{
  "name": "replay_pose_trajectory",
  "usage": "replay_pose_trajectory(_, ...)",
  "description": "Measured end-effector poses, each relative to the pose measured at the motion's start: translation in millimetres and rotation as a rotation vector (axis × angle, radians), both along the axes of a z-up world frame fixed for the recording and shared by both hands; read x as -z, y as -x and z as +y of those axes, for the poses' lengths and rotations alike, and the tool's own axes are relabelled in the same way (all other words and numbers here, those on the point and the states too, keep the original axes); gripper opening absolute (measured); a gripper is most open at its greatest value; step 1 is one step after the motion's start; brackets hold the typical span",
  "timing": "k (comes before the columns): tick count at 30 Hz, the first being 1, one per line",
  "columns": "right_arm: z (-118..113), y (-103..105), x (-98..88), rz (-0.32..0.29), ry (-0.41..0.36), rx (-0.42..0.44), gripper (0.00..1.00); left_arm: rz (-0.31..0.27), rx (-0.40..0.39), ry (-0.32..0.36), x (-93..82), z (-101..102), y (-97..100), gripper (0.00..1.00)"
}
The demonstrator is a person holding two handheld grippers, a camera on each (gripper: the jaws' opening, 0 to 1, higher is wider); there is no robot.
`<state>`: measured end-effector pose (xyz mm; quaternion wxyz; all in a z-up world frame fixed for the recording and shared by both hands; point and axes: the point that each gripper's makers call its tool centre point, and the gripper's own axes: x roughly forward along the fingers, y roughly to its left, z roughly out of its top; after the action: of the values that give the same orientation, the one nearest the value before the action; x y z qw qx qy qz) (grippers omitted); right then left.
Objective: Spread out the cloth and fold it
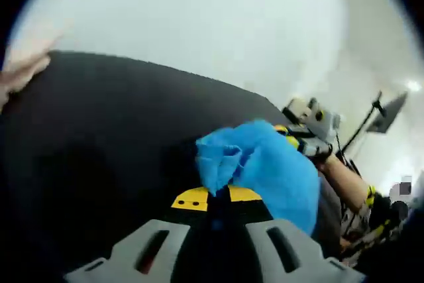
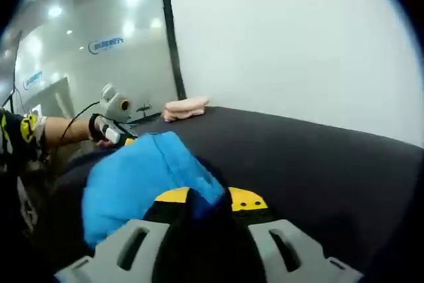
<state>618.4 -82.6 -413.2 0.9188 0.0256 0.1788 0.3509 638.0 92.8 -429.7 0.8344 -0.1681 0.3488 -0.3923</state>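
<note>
A blue cloth is bunched up and hangs stretched between my two grippers over a black table. My left gripper is shut on one end of it, with the fabric pinched between its yellow-tipped jaws. The right gripper comes in from the right, holding the cloth's far end. In the right gripper view, my right gripper is shut on the blue cloth. The left gripper holds the other end, at the left above the table's edge.
A folded pink cloth lies at the table's far edge by the white wall; a blurred pink cloth also shows in the left gripper view. The person's forearm reaches in. A dark stand rises beyond the table.
</note>
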Motion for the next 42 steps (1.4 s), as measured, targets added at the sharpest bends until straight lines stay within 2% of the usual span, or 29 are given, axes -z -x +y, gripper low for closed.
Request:
replay_pose_trajectory(1,-6.6,-1.2,8.7,0.017,0.031,0.021,0.16,0.006,-0.052,-0.021,4.1,7.4,-5.5,0.13)
replay_pose_trajectory(2,-18.0,-2.2,21.5,0.013,0.137,0.029,0.12,0.003,-0.07,-0.033,5.4,12.4,-6.6,0.13)
replay_pose_trajectory(3,-12.9,-6.1,14.9,-0.066,0.153,-0.001,0.1,-0.035,-0.026,-0.012,-2.1,13.0,-2.4,0.14)
replay_pose_trajectory(4,-9.6,-4.7,7.8,-0.076,0.109,0.031,0.1,-0.039,-0.043,-0.023,-3.3,17.6,-3.7,0.15)
replay_pose_trajectory(6,-5.9,-0.2,-1.1,-0.076,0.083,0.02,0.1,-0.097,-0.084,-0.054,-13.9,32.3,-8.1,0.17)
replay_pose_trajectory(7,-6.4,1.3,-6.1,-0.079,0.079,0.021,0.11,-0.146,-0.146,-0.026,-28.0,40.1,-14.4,0.15)
replay_pose_trajectory(9,-13.3,1.9,-19.6,-0.114,0.113,0.052,0.11,-0.198,-0.154,0.018,-49.0,46.8,-9.4,0.14)
replay_pose_trajectory(12,-12.5,11.6,-60.4,-0.28,0.128,0.071,0.11,-0.248,-0.201,0.008,-67.0,59.3,-5.5,0.15)
replay_pose_trajectory(13,-13.8,13.6,-70.0,-0.315,0.14,0.086,0.11,-0.31,-0.203,0.006,-78.2,63.2,-13.1,0.14)
replay_pose_trajectory(14,-13.7,17.8,-84.4,-0.369,0.153,0.098,0.1,-0.342,-0.181,0.014,-84.7,57.4,-7.9,0.14)
replay_pose_trajectory(15,-15.2,20.5,-92.1,-0.391,0.159,0.12,0.1,-0.349,-0.124,0.047,-92.9,48.9,-5.3,0.14)
replay_pose_trajectory(16,-15.9,10.8,-101.1,-0.395,0.146,0.117,0.1,-0.332,-0.07,0.099,-97.6,33.9,7.1,0.14)
replay_pose_trajectory(17,-4.3,17.2,-108.1,-0.403,0.105,0.086,0.1,-0.307,0.026,0.172,-102.5,7.1,27.6,0.14)
replay_pose_trajectory(18,22.3,32.6,-111.0,-0.373,0.018,0.001,0.11,-0.293,0.087,0.185,-101.9,-8.2,40.5,0.14)
replay_pose_trajectory(20,56.5,50.9,-107.9,-0.332,-0.063,-0.104,0.13,-0.323,0.173,0.134,-90.0,-37.3,54.8,0.14)
replay_pose_trajectory(22,85.6,59.8,-82.2,-0.333,0.027,-0.192,0.13,-0.331,0.219,0.046,-65.3,-55.0,58.0,0.14)
replay_pose_trajectory(23,87.3,54.1,-53.9,-0.324,0.175,-0.198,0.12,-0.293,0.226,0.013,-50.2,-59.8,56.6,0.14)
replay_pose_trajectory(24,85.4,48.3,-38.5,-0.314,0.247,-0.179,0.11,-0.291,0.216,0.002,-44.1,-63.7,54.4,0.14)
replay_pose_trajectory(26,88.8,33.5,-32.6,-0.284,0.127,-0.135,0.11,-0.295,0.18,-0.035,-35.8,-62.6,40.9,0.14)
replay_pose_trajectory(27,80.5,23.7,-35.9,-0.237,0.035,-0.092,0.12,-0.347,0.158,-0.057,-35.4,-62.7,33.7,0.14)
replay_pose_trajectory(28,72.3,16.2,-36.0,-0.219,0.014,-0.064,0.12,-0.361,0.126,-0.057,-36.5,-60.3,24.6,0.13)
replay_pose_trajectory(30,52.5,1.0,-31.3,-0.228,0.048,-0.012,0.11,-0.338,0.051,-0.031,-36.4,-56.1,10.8,0.12)
replay_pose_trajectory(32,44.3,-5.9,-17.8,-0.206,0.056,-0.009,0.11,-0.334,-0.014,-0.063,-23.5,-44.5,-8.2,0.07)
replay_pose_trajectory(34,39.6,-11.8,-6.0,-0.159,0.008,0.019,0.07,-0.325,-0.081,-0.093,-6.5,-32.6,-20.8,0.01)
replay_pose_trajectory(35,38.7,-11.4,-4.9,-0.164,0.003,0.017,0.07,-0.326,-0.101,-0.042,-11.3,-32.0,-22.9,0.01)
replay_pose_trajectory(38,34.7,-9.3,-11.2,-0.187,0.035,0.004,0.09,-0.208,-0.09,0.065,-22.0,-25.0,-10.8,0.01)
replay_pose_trajectory(39,33.1,-6.4,-17.0,-0.194,0.033,-0.005,0.11,-0.246,-0.097,0.17,-45.7,-21.5,-7.7,0.03)
replay_pose_trajectory(41,21.7,-2.1,-36.2,-0.193,-0.013,0.016,0.13,-0.259,-0.135,0.336,-85.1,-10.0,1.4,0.05)
replay_pose_trajectory(42,18.4,3.5,-45.4,-0.187,-0.048,0.022,0.13,-0.274,-0.127,0.365,-95.8,-7.6,7.3,0.07)
